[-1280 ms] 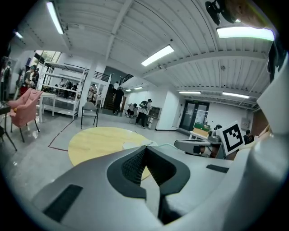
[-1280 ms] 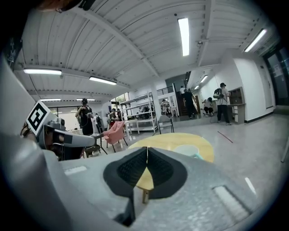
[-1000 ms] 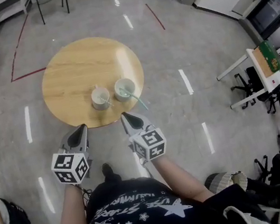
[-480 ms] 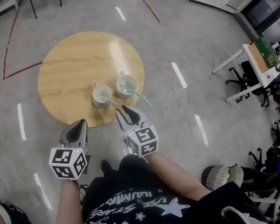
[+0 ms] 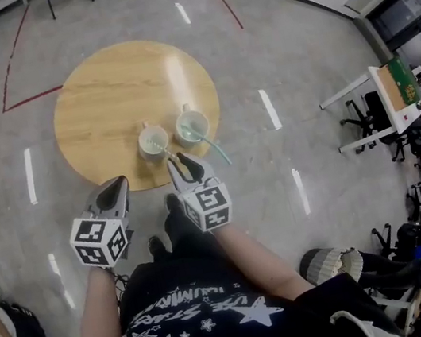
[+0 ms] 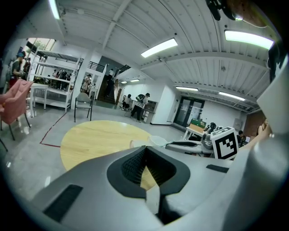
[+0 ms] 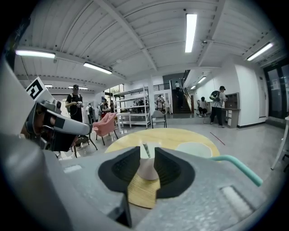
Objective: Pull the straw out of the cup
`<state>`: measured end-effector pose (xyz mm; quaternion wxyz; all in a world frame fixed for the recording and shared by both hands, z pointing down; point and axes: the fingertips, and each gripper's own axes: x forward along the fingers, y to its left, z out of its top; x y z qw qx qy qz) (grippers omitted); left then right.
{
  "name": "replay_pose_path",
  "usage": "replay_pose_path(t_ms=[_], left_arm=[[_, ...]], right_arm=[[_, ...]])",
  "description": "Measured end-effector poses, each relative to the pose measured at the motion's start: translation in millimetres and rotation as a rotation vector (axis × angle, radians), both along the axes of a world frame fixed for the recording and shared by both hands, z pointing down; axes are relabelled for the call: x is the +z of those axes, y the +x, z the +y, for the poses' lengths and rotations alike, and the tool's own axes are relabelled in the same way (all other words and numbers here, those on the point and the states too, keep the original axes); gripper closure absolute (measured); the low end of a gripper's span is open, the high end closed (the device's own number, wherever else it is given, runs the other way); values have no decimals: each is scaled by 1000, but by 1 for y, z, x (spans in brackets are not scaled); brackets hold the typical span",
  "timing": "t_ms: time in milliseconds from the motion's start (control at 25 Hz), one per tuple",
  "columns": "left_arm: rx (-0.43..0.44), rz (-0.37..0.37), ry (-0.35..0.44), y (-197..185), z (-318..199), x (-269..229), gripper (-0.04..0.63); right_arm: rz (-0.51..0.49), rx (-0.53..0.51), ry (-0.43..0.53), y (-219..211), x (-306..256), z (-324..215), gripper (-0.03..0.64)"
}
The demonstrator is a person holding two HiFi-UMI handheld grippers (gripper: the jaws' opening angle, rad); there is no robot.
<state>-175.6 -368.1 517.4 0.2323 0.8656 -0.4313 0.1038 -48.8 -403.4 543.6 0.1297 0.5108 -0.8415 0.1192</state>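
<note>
Two pale cups stand near the front edge of the round wooden table point(image 5: 106, 101). From the right cup point(image 5: 190, 127) a teal straw point(image 5: 215, 151) leans out toward me and to the right. The left cup point(image 5: 152, 142) holds a thin straw too. My right gripper point(image 5: 185, 162) hovers at the table's edge just short of the cups, jaws open and empty. In the right gripper view the left cup point(image 7: 146, 168) shows through the gap, with the right cup point(image 7: 194, 149) and the teal straw point(image 7: 239, 168) off to the right. My left gripper point(image 5: 118, 184) is shut and empty, in front of the table's edge.
Grey polished floor surrounds the table, with red tape lines point(image 5: 15, 65) at the back left. A white desk point(image 5: 377, 106) and office chairs stand at the right. People sit at the lower right, and shelving with a pink chair point(image 6: 16, 101) is at the far left.
Both grippers have moved forward toward the table's near edge, the right one closer to the cups. The right gripper's jaws have opened.
</note>
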Motion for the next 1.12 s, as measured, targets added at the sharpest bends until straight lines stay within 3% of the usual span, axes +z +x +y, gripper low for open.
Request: replay_pose_path(t_ms=[640, 720, 1120], left_arm=[[-25, 7, -11, -5, -25, 2, 589], [-27, 10, -12, -6, -24, 2, 588], [-31, 18, -5, -10, -19, 5, 589]], right_arm=[[-1, -52, -47, -12, 15, -29, 531], [4, -58, -49, -13, 15, -27, 586], [35, -41, -54, -12, 20, -25, 594]])
